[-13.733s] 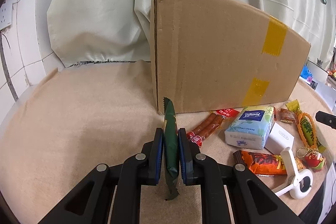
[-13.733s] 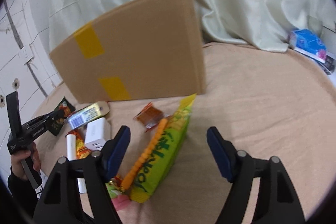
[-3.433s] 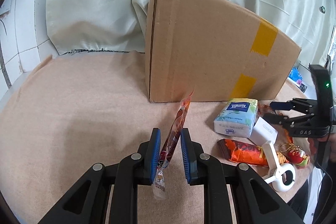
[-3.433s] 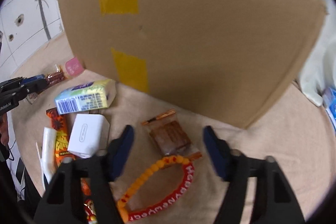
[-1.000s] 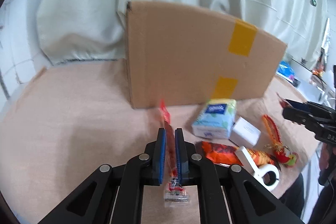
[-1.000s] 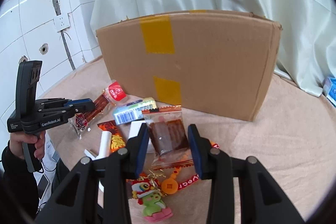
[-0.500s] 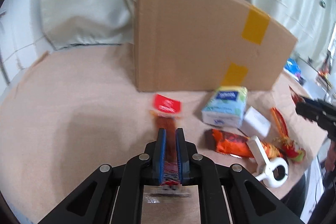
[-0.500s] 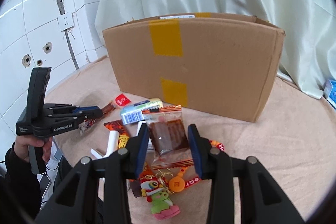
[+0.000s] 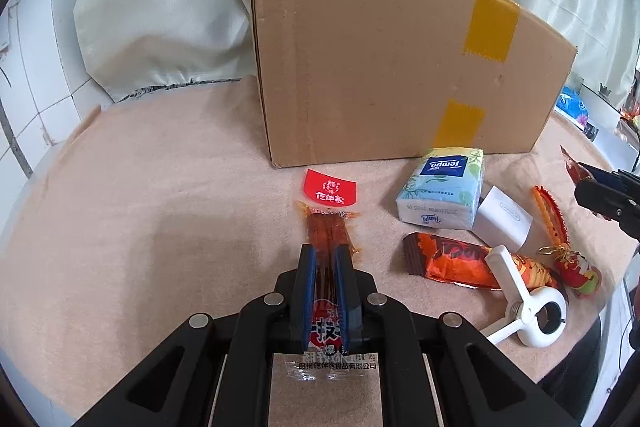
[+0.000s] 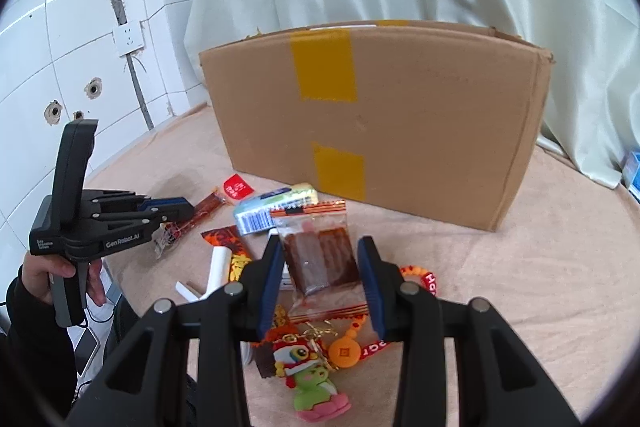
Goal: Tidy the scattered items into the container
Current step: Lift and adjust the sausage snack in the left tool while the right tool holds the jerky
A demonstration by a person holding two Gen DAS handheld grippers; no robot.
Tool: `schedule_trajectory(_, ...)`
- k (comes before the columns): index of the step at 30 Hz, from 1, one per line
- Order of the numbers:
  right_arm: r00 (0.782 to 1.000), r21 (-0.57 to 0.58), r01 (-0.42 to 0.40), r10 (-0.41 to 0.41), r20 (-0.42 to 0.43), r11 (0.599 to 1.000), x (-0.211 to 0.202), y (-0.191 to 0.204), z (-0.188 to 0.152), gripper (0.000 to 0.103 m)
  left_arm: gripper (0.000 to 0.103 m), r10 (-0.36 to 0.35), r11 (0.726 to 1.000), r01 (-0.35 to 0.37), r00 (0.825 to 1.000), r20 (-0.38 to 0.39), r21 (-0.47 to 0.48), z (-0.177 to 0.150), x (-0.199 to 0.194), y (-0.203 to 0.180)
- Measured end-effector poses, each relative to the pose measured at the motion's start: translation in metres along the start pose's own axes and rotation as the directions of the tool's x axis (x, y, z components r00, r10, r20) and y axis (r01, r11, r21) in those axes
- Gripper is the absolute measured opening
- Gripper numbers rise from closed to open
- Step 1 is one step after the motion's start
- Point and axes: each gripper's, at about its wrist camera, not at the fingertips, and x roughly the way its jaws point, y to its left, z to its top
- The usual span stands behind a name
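Pinching the sausage stick [image 9: 329, 239], the left gripper [image 9: 325, 259] faces the cardboard box [image 9: 384, 67].

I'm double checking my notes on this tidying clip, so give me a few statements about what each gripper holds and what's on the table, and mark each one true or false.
1. The left gripper is shut on a long sausage snack packet. True.
2. The right gripper is empty. False: its fingers clamp a clear packet of brown snack.
3. The tissue pack lies on the table in front of the cardboard box. True.
4. The white clamp is already inside the box. False: it lies on the table beside the orange wrapper.
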Motion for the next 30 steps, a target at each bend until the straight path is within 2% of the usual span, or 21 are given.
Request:
schedule_trajectory(1,1.0,0.002,0.0,0.0,0.0,1.0,0.0,0.0,0.0,0.042,0.02,0.002,1.0,-0.002,1.0,0.003,0.001,0.0,-0.001,0.0)
schedule_trajectory(3,1.0,0.006,0.001,-0.001,0.002,1.0,-0.001,0.0,0.0,0.042,0.06,-0.004,1.0,0.004,1.0,0.001,-0.012,0.001,-0.001,0.0)
schedule_trajectory(4,1.0,0.008,0.001,-0.001,0.004,1.0,-0.001,0.0,0.0,0.042,0.095,-0.015,1.0,0.015,1.0,-0.004,-0.01,0.002,0.001,0.001)
schedule_trajectory(5,1.0,0.009,0.0,0.0,0.007,1.0,-0.001,0.0,0.0,0.042,0.102,-0.035,0.999,0.035,0.999,-0.002,-0.008,0.001,0.002,0.001)
schedule_trajectory(7,1.0,0.011,-0.002,0.002,0.011,1.0,-0.002,0.0,0.0,0.042,0.102,-0.042,0.999,0.042,0.999,-0.005,-0.019,0.001,0.003,0.003)
schedule_trajectory(11,1.0,0.012,-0.005,0.004,0.011,1.0,-0.002,0.0,-0.001,0.042,0.102,0.027,1.0,-0.027,0.998,-0.05,0.009,-0.001,0.014,0.0)
schedule_trajectory(15,1.0,0.018,0.003,-0.003,0.005,1.0,-0.001,-0.002,-0.002,0.042,0.102,0.057,0.997,-0.054,0.996,-0.067,0.05,-0.006,0.023,-0.003)
schedule_trajectory(17,1.0,0.029,0.01,-0.01,-0.007,1.0,0.001,-0.006,-0.003,0.042,0.099,0.032,0.998,-0.029,0.998,-0.059,0.06,-0.007,0.026,-0.003)
schedule_trajectory(18,1.0,0.033,0.017,-0.017,-0.01,0.999,0.002,-0.008,-0.003,0.042,0.095,0.013,0.998,-0.009,0.998,-0.059,0.063,-0.008,0.026,-0.003)
schedule_trajectory(19,1.0,0.036,0.016,-0.015,-0.014,0.999,0.003,-0.009,-0.004,0.042,0.08,-0.001,0.997,0.005,0.999,-0.043,0.071,-0.008,0.024,-0.003)
schedule_trajectory(20,1.0,0.037,0.016,-0.016,-0.014,0.999,0.003,-0.009,-0.005,0.042,0.051,-0.021,0.997,0.022,1.0,-0.023,0.078,-0.007,0.021,-0.003)
schedule_trajectory(21,1.0,0.037,0.015,-0.014,-0.013,0.999,0.003,-0.009,-0.005,0.042,0.046,-0.022,0.997,0.023,1.0,-0.013,0.075,-0.006,0.019,-0.002)
schedule_trajectory(22,1.0,0.036,0.011,-0.01,-0.015,0.999,0.003,-0.009,-0.005,0.042,0.045,-0.025,0.997,0.026,1.0,-0.018,0.072,-0.004,0.019,-0.001)
schedule_trajectory(25,1.0,0.032,0.007,-0.007,-0.014,0.999,0.002,-0.007,-0.005,0.043,0.033,-0.057,0.997,0.058,0.998,-0.007,0.06,0.0,0.016,0.002)
schedule_trajectory(30,1.0,0.024,-0.017,0.018,-0.018,1.0,0.002,-0.002,-0.007,0.043,0.031,-0.084,0.995,0.082,0.996,0.023,0.053,0.001,0.004,0.002)
